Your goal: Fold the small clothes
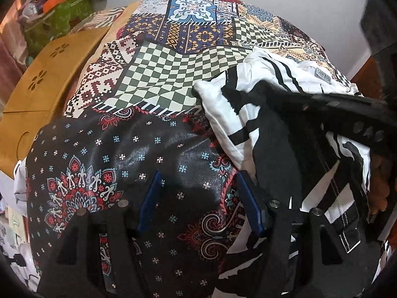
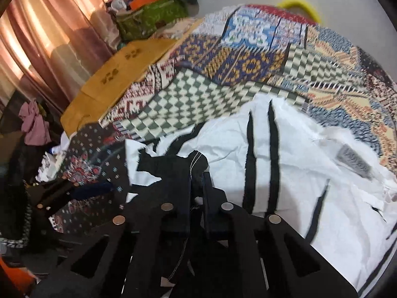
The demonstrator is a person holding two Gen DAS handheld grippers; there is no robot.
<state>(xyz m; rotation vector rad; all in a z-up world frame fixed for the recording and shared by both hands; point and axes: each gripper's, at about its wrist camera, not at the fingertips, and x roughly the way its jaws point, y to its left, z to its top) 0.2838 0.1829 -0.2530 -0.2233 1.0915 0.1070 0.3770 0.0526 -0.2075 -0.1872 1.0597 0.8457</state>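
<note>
A white garment with black stripes [image 2: 285, 149] lies crumpled on the patterned cloth [image 2: 223, 94] that covers the surface. It has a grey label [image 2: 352, 159]. My right gripper [image 2: 198, 173] is shut on a black edge of the garment with white stitching [image 2: 196, 164] and holds it bunched up. In the left wrist view the same garment [image 1: 223, 104] lies to the right. My left gripper [image 1: 198, 181] stands open over the dark floral part of the cloth [image 1: 124, 154], with nothing between its blue pads [image 1: 250, 198]. The right pad is close to the garment's edge.
A yellow wooden board with cut-out flowers [image 1: 44, 79] lies at the left edge of the cloth. Behind it stand a green box with clutter [image 2: 148, 17] and pink curtains [image 2: 49, 37]. A yellow ring [image 2: 302, 5] shows at the far end, and a pink rag [image 2: 34, 124] at the left.
</note>
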